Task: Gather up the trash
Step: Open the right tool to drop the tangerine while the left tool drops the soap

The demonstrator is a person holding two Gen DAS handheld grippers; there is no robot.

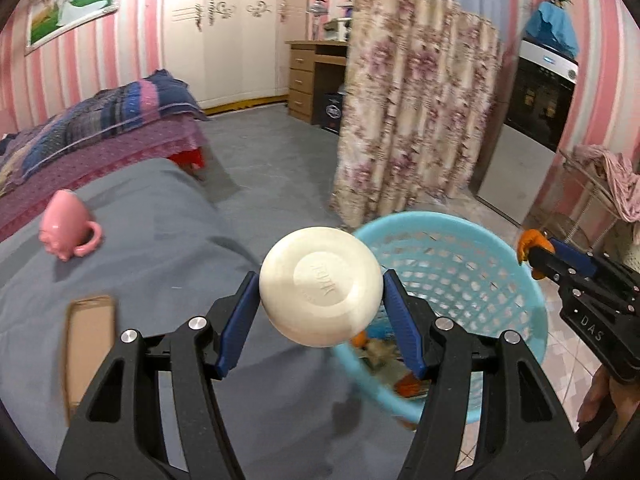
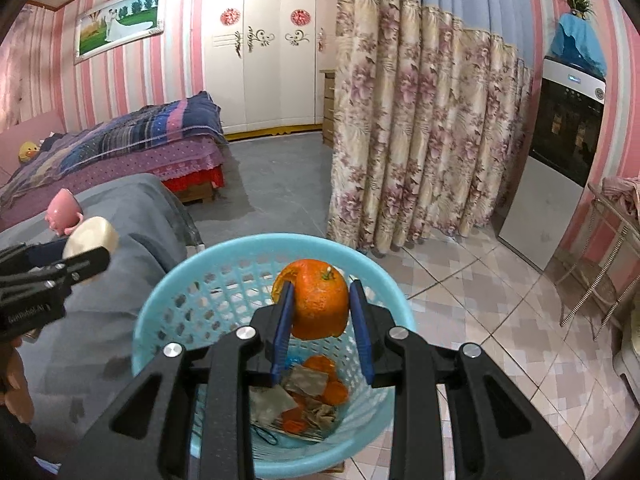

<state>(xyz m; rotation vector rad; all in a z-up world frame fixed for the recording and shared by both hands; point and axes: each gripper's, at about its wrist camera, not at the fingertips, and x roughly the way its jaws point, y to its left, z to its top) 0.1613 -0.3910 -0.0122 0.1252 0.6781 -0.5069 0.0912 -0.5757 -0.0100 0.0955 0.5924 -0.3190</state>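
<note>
- The left gripper (image 1: 320,292) is seen angled downward, its two blue-padded fingers (image 1: 240,320) spread moderately and pressed against either side of a round cream soap bar (image 1: 320,286).
- It is held just left of the blue basket (image 1: 516,248), beside its rim rather than over it.
- The right gripper (image 2: 322,300) is pointed downward over the basket's opening, its blue pads nearly together and clamped on an orange peel (image 2: 316,300).
- In the left wrist view, the right gripper is seen at the basket's right rim.
- A hand (image 1: 604,400) is partly seen wrapped around the right gripper's handle, below and right of the basket.
</note>
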